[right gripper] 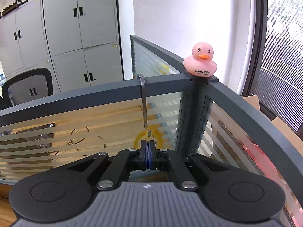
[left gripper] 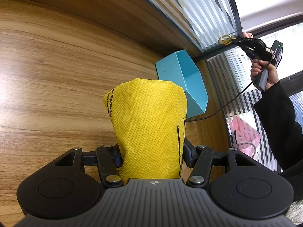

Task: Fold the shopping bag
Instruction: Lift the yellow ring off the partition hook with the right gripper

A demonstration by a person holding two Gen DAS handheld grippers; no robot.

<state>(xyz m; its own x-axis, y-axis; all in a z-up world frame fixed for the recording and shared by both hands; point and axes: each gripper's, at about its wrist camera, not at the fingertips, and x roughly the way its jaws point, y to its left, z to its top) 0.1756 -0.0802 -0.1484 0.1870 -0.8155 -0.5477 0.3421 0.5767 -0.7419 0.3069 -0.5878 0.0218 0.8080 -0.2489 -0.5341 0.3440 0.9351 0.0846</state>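
My left gripper point(left gripper: 151, 157) is shut on the folded yellow shopping bag point(left gripper: 149, 124), a thick non-woven bundle with black print that stands up between the fingers above the wooden desk point(left gripper: 56, 66). My right gripper point(right gripper: 148, 147) is shut on a yellow rubber band point(right gripper: 149, 134) that hangs from a metal hook point(right gripper: 144, 102) on the partition. In the left wrist view the right gripper point(left gripper: 233, 40) shows raised at the partition, with the yellow band point(left gripper: 224, 39) at its tip.
A blue open box point(left gripper: 187, 83) stands on the desk by the striped glass partition point(left gripper: 189, 13). A pink rubber duck point(right gripper: 201, 60) sits on the partition post. A pink bag point(left gripper: 244, 136) lies behind the glass. Grey cabinets point(right gripper: 62, 34) and an office chair point(right gripper: 28, 85) stand beyond.
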